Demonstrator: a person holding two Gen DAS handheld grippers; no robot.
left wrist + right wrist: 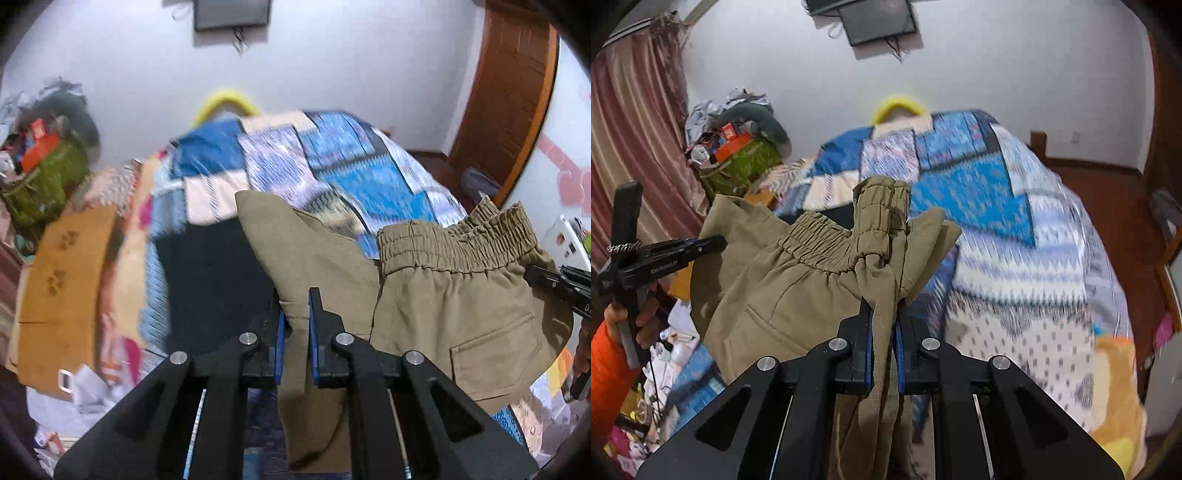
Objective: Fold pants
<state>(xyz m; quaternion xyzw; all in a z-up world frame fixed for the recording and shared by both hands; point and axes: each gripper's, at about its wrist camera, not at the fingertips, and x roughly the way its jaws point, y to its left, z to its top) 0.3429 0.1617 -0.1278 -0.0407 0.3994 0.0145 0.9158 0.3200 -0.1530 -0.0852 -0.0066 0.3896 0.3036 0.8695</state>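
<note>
Khaki pants (454,295) with an elastic waistband hang in the air between both grippers, above the bed. My left gripper (295,314) is shut on a fold of the khaki fabric at the pants' left edge. My right gripper (884,314) is shut on the bunched waistband end of the pants (798,280). The right gripper shows at the right edge of the left wrist view (565,284), and the left gripper shows at the left of the right wrist view (701,245). A back pocket faces the cameras.
A bed with a blue and white patchwork quilt (997,229) lies below. A dark garment (214,280) lies on it. An orange pillow (66,291) sits at left. A cluttered green bag (742,162) and a curtain (635,147) stand by the wall. A wooden door (513,99) is at right.
</note>
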